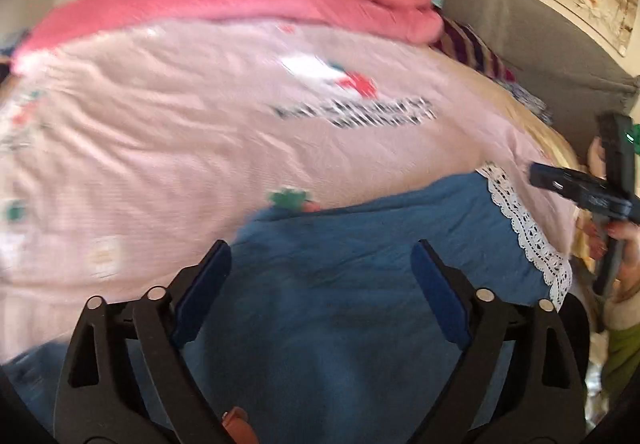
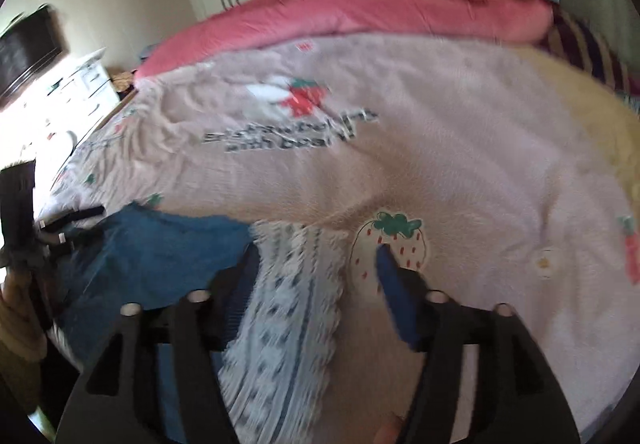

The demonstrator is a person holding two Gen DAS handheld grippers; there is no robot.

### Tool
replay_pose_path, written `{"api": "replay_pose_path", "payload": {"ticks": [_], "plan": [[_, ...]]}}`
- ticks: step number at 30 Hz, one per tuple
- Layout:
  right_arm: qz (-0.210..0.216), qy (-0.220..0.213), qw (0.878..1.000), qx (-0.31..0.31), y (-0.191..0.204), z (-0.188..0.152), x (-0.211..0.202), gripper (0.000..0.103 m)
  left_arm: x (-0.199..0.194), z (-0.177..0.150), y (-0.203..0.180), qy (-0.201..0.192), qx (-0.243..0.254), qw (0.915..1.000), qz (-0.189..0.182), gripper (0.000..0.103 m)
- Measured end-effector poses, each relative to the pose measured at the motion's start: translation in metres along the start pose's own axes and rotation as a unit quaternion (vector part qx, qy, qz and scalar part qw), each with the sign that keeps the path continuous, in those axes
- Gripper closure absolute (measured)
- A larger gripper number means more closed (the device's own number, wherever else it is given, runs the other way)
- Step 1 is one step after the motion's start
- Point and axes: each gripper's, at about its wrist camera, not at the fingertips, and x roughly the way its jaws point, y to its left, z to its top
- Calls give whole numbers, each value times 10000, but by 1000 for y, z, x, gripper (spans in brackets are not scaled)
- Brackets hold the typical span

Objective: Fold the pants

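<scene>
Both jaws wide, pants (image 1: 360,244) lace hem (image 2: 288,304) fills right view

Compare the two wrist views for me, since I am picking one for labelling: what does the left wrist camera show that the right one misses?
Only the left wrist view shows the grey headboard and the right gripper's black body from the side.

Only the right wrist view shows the white drawers, the dark screen and the big strawberry print.

Both show the blue pants with lace trim, the pink blanket, the red blanket, and open jaws.
</scene>
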Motion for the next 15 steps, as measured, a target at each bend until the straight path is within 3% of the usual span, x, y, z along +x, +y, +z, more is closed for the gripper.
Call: {"api": "replay_pose_path", "payload": {"ticks": [7,8,10,14,15], "plan": [[500,248,9915,-1174,77,-54,-21,38,-73,-54,11,-363,-54,9911,1278,10],[466,315,9884,-1414,89,-62,-19,38,-80,-65,13,-384,81,9841,1731,10],[482,561,9847,-1579,100,-76,-10,38,-82,-80,21,-253,223,9732,2277,10],[-99,1013,9868,-1264,80,-90,5,38,-73,-99,54,134,-34,9675,2523,10],[-39,1014,9879,-1175,74,-93,5,38,-71,-102,66,167,-250,9693,2440,10]]}}
